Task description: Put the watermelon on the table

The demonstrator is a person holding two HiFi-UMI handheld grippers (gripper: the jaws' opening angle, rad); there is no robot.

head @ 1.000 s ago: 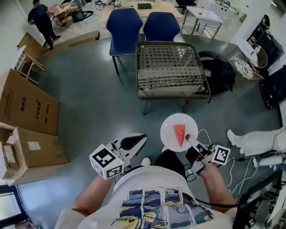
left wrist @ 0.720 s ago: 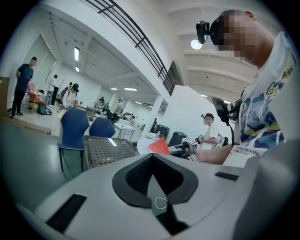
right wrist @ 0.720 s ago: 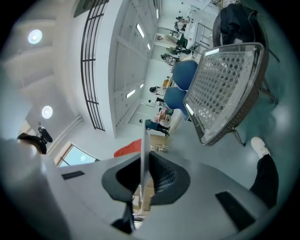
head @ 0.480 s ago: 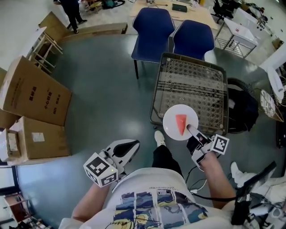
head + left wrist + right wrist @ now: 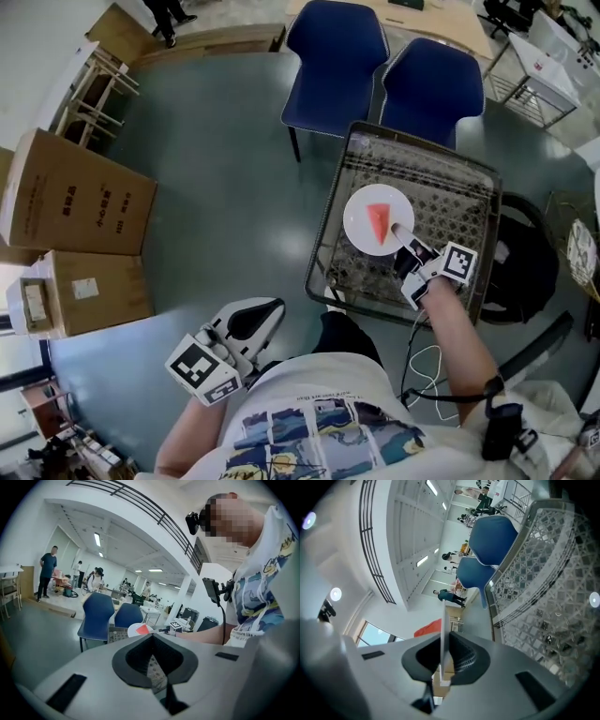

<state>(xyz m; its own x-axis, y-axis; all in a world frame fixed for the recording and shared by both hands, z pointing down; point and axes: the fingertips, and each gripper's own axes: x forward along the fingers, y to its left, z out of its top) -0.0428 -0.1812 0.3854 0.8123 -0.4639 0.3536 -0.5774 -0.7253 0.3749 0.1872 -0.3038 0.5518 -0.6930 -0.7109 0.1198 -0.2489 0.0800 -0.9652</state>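
Note:
A red watermelon wedge (image 5: 379, 223) lies on a white plate (image 5: 360, 208). My right gripper (image 5: 405, 242) is shut on the plate's near rim and holds it level above the wire-mesh table (image 5: 459, 202). In the right gripper view the plate (image 5: 442, 639) shows edge-on between the pads, with the watermelon (image 5: 427, 628) to its left and the mesh table (image 5: 543, 588) below. My left gripper (image 5: 246, 321) hangs low at my left side over the floor, shut on nothing. Its own view shows the plate (image 5: 135, 630) and watermelon (image 5: 143, 629) far ahead.
Two blue chairs (image 5: 336, 52) (image 5: 433, 80) stand behind the table. Cardboard boxes (image 5: 75, 202) line the left wall. A black bag (image 5: 525, 258) sits right of the table, and a white cable (image 5: 427, 361) lies on the floor by my feet.
The right gripper carried the plate with the watermelon from above the floor to above the mesh table. The left gripper came along at my side, still shut.

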